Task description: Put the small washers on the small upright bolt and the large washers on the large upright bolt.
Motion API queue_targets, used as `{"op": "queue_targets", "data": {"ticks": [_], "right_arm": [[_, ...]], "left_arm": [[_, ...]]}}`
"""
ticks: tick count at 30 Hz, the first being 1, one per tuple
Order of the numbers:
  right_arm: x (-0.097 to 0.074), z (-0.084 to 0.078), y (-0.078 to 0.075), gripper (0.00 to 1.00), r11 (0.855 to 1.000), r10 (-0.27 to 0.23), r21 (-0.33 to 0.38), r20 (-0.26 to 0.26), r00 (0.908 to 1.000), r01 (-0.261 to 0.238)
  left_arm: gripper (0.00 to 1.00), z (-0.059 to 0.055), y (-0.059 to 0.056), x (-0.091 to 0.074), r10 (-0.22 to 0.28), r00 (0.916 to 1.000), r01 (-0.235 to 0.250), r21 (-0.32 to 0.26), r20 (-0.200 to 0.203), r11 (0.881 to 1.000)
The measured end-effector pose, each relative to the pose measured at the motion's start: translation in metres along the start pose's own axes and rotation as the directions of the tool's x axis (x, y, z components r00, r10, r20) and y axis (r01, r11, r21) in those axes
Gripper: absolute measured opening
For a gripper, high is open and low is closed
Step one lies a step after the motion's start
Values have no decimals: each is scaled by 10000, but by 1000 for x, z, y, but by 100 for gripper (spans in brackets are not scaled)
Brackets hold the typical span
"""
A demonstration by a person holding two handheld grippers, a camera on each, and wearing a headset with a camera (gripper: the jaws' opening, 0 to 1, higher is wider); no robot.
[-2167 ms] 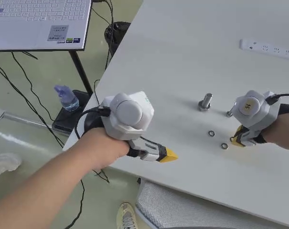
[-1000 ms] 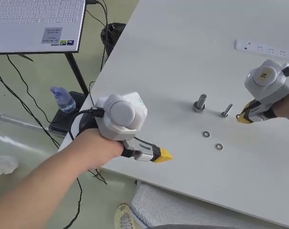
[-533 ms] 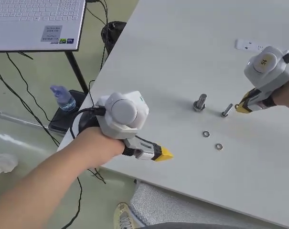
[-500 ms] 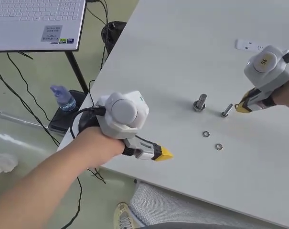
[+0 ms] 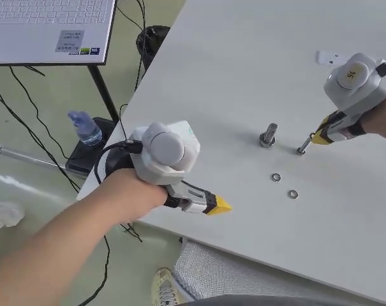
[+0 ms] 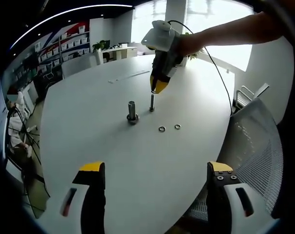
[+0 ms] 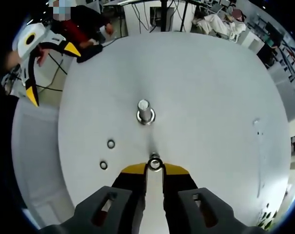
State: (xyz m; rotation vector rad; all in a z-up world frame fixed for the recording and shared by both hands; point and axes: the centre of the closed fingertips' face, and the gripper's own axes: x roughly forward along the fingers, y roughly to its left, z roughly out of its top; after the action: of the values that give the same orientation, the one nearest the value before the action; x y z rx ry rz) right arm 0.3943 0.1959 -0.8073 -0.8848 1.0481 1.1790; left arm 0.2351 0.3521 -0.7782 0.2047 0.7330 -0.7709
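Yellow tips of the right gripper are squeezed on a small washer. They hold it right over the top of the small bolt. The large bolt stands just beside the small bolt on the white table. A loose washer and a second loose washer lie flat near the bolts, on the person's side. The left gripper has its jaws wide apart and holds nothing. It hangs over the table edge, well apart from the bolts
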Motion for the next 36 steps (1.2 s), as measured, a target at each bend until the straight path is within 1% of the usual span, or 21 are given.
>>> {"op": "queue_targets", "data": {"ticks": [2,6,15,36], "right_arm": [[1,-1,1,12,9999,-31,-105,-80,10000,30],[4,-1,2,12,9999,-6,-101,-138,9999,5],[5,3,4,12,9999,-26,-160,-103,9999,24],[14,-2,5,12,9998,40,-202,-314,9995,-47]], "left_arm": [[86,0,1,0,11,10000,-11,-8,3,10000],[86,0,2,0,13,10000,-13,12,-1,10000],[86,-2,2,1,-37,10000,37,9,-47,10000],[86,-4,5,4,-87,9998,87,-23,-167,10000]]}}
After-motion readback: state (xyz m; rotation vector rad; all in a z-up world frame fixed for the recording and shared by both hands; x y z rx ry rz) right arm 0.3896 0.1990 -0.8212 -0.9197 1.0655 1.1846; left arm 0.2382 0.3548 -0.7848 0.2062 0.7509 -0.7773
